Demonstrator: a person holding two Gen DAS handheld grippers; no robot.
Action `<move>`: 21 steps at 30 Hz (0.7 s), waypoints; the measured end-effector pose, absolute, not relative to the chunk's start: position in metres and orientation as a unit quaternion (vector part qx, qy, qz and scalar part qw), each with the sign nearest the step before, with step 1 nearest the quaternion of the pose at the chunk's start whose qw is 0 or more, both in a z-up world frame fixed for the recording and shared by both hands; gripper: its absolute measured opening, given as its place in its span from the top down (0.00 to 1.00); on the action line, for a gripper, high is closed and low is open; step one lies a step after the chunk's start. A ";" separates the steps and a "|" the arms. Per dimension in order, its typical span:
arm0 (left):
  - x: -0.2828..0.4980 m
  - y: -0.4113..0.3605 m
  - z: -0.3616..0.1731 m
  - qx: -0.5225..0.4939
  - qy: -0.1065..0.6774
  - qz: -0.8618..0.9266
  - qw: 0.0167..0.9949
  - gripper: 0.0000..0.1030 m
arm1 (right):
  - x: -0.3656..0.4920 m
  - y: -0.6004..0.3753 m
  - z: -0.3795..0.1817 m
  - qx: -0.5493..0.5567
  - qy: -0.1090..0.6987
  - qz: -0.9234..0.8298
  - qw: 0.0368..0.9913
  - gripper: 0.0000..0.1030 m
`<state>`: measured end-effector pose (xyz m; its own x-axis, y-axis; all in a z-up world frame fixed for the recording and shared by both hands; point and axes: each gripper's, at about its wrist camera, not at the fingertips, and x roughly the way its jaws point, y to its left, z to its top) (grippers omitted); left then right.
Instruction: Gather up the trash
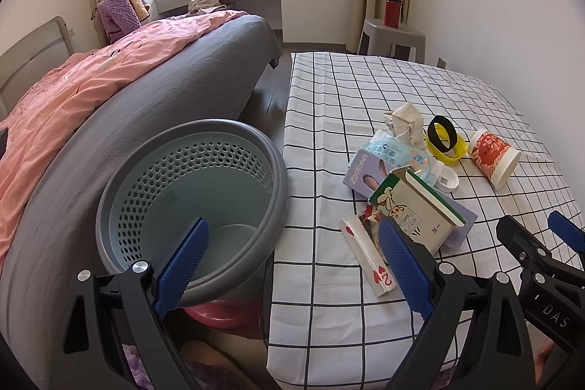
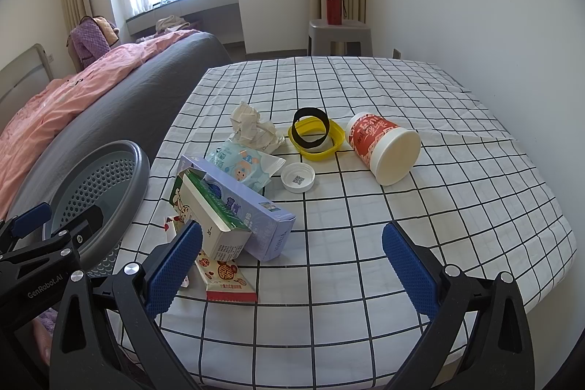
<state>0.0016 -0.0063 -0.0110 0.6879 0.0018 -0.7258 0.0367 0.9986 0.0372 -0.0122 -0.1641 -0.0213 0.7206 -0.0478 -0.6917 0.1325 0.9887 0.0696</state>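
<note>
Trash lies clustered on the checked tablecloth: a crumpled paper, a blue wipes packet, a lilac box with a green-and-white carton leaning on it, a white cap, a yellow ring holding a black band, a red-and-white cup on its side, and a red wrapper nearest the camera. The grey perforated bin stands just beside the table's left edge, against the bed. The left gripper is spread wide over the bin rim and table edge, holding nothing; the right gripper is likewise wide and empty above the cloth. The carton hides part of the box; the right gripper's left finger covers part of the wrapper, and the print on the packaging is hard to read.
</note>
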 end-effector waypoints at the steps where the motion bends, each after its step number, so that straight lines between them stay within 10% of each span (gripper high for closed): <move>1: 0.002 -0.006 -0.011 0.024 0.395 -0.010 0.918 0.13 | -0.012 -0.164 -0.021 0.057 0.370 -0.049 0.926 0.06; 21: 0.003 -0.007 -0.017 0.028 0.406 -0.005 0.913 0.13 | -0.013 -0.196 -0.022 0.117 0.379 -0.025 0.918 0.06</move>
<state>0.0035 -0.0071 -0.0172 0.6702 0.0133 -0.7421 0.0320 0.9984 0.0468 -0.0132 -0.1958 -0.0219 0.7115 0.0424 -0.7014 0.1354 0.9712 0.1961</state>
